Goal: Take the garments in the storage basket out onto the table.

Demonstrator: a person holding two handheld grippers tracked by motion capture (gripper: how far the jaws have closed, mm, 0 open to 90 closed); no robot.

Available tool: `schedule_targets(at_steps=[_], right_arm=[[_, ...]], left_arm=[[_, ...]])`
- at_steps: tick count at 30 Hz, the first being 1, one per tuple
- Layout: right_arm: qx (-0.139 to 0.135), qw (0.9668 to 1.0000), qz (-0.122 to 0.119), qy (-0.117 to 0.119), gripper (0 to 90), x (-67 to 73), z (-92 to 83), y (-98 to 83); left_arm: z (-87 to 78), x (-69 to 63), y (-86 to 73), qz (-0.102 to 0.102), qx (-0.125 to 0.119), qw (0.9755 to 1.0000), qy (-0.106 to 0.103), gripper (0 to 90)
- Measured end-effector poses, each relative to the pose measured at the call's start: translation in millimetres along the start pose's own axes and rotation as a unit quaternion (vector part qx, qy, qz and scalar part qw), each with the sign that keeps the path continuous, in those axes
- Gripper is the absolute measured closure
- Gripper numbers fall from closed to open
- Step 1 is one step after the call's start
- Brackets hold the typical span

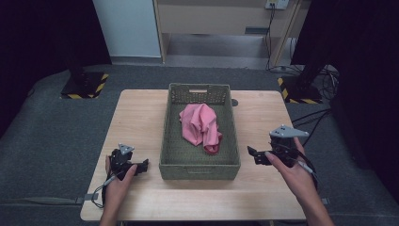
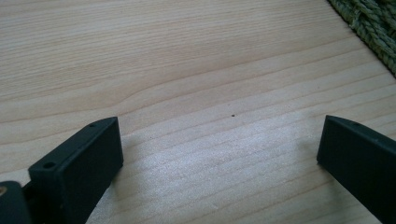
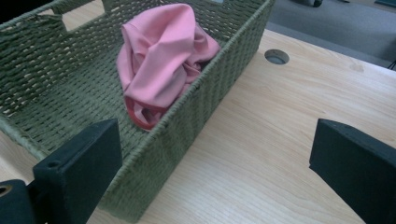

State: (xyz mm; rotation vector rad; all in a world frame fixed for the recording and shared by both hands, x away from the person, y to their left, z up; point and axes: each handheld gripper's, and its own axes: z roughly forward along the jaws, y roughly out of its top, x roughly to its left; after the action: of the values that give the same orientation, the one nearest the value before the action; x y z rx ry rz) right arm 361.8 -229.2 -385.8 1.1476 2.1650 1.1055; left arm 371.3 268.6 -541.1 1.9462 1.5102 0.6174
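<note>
A crumpled pink cloth [image 1: 201, 126] lies inside a green woven basket [image 1: 199, 165] at the middle of the wooden table [image 1: 136, 117]. My left gripper [image 1: 141, 166] rests low on the table just left of the basket's near corner, open, with bare wood between its jaws. In the left gripper view a corner of the basket [image 2: 373, 28] shows at the top right. My right gripper [image 1: 252, 154] hovers open to the right of the basket, pointed at its side wall. In the right gripper view the cloth [image 3: 163, 60] sits against the basket's near wall [image 3: 187, 116].
A round cable hole [image 3: 276, 56] is in the table behind the basket's far right corner. Black stands with yellow-striped bases [image 1: 84, 84] rest on the grey floor at both far corners. Cables [image 1: 320, 75] lie at the right.
</note>
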Motion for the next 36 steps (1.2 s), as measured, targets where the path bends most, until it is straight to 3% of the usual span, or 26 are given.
schedule_targets(at_steps=[28, 36], right_arm=[[-0.002, 0.9990, -0.032, 0.031, 2.2, 34.1, 21.8, 35.9], [0.003, 0.9989, -0.031, 0.036, 2.2, 38.9, 33.4, 39.8]], left_arm=[[0.0, 0.0, 0.0, 0.000, 0.000, 1.0000, 0.000, 0.0], [0.0, 0.0, 0.0, 0.000, 0.000, 1.0000, 0.000, 0.0]])
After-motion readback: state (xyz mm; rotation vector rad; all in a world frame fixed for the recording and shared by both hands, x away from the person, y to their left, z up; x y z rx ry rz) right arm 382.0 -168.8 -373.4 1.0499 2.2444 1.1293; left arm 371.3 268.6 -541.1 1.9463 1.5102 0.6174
